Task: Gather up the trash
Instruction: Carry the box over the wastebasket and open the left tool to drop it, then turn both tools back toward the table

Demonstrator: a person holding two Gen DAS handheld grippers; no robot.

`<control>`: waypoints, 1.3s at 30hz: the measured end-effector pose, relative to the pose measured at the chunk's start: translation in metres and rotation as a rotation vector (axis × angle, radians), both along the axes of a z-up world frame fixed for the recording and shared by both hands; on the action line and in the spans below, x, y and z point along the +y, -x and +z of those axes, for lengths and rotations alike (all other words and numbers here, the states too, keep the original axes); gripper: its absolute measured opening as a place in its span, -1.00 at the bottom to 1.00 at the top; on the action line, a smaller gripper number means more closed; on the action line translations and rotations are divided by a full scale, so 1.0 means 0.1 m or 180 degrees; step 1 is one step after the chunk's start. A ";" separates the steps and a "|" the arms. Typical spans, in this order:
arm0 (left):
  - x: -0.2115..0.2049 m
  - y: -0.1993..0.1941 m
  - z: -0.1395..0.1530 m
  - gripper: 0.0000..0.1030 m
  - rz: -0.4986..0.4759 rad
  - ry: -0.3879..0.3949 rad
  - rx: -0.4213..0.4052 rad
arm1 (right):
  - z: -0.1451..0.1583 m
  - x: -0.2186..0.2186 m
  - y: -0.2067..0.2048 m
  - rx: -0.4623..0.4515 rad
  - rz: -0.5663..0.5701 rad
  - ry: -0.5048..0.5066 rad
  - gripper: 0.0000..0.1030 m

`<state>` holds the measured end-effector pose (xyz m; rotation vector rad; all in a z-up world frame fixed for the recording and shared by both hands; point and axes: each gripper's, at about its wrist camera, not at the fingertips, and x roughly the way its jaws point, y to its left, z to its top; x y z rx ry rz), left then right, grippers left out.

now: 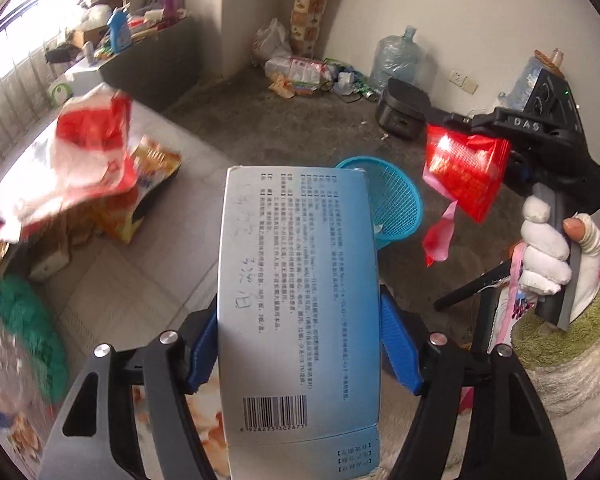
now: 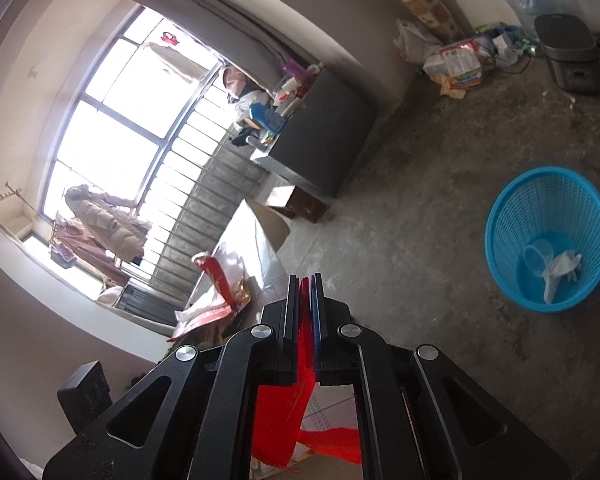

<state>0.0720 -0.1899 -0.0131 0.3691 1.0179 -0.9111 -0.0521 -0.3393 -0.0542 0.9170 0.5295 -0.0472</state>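
The left fingers clamp the grey box; the right fingers pinch a red wrapper.

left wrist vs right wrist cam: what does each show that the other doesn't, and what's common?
Left wrist only: the grey-blue carton between the left gripper's blue pads, the gloved hand on the right gripper's handle, and the whole red wrapper from outside.

Right wrist only: the big window, hanging clothes, and the basket's inside, holding a clear cup and crumpled white paper.

Both: the blue basket, the red wrapper pinched in the shut right gripper, the black appliance and the trash pile by the wall.
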 end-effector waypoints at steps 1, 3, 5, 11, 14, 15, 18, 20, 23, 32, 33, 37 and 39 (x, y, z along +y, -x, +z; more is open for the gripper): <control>-0.16 -0.03 0.05 0.33 -0.0083 0.0058 -0.0028 | 0.02 -0.09 0.03 0.0009 -0.0090 0.0040 -0.90; -0.47 -0.14 0.10 0.34 -0.0193 0.0157 0.0022 | 0.05 -0.27 0.07 0.0061 -0.0298 0.0154 -0.90; -0.82 -0.32 0.08 0.34 -0.0232 0.0286 0.0268 | 0.03 -0.46 0.10 0.0118 -0.0485 0.0199 -0.89; -2.02 -0.75 -0.29 0.35 -0.0407 0.0262 0.0778 | -0.40 -1.04 0.06 0.0446 -0.1029 0.0086 -0.88; -2.59 -0.87 -0.56 0.36 -0.0452 0.0107 0.0754 | -0.71 -1.33 0.01 0.0679 -0.1327 0.0022 -0.74; -2.75 -0.90 -0.66 0.38 -0.0449 0.0083 0.0752 | -0.82 -1.41 -0.02 0.0735 -0.1387 -0.0017 -0.52; -3.11 -0.98 -0.99 0.40 -0.0404 -0.0010 0.0778 | -1.16 -1.67 -0.07 0.0949 -0.1620 -0.0197 -0.15; -3.28 -1.02 -1.19 0.41 -0.0308 -0.0059 0.0863 | -1.36 -1.82 -0.06 0.1086 -0.1751 -0.0359 -0.13; -3.41 -1.03 -1.33 0.50 -0.0265 -0.0041 0.0997 | -1.47 -1.88 0.00 0.1138 -0.1871 -0.0486 -0.13; -3.54 -0.92 -1.19 0.56 -0.0398 0.0146 0.0958 | -1.23 -1.72 0.26 0.1039 -0.1903 -0.0323 -0.11; -3.51 -0.90 -1.13 0.56 -0.0418 0.0177 0.0918 | -1.21 -1.69 0.28 0.1043 -0.1905 -0.0270 -0.11; -3.23 -0.84 -0.76 0.56 -0.0456 0.0428 0.0755 | -1.04 -1.44 0.33 0.1078 -0.1826 -0.0008 -0.11; -3.02 -0.80 -0.49 0.56 -0.0455 0.0613 0.0654 | -0.92 -1.27 0.34 0.1069 -0.1768 0.0184 -0.10</control>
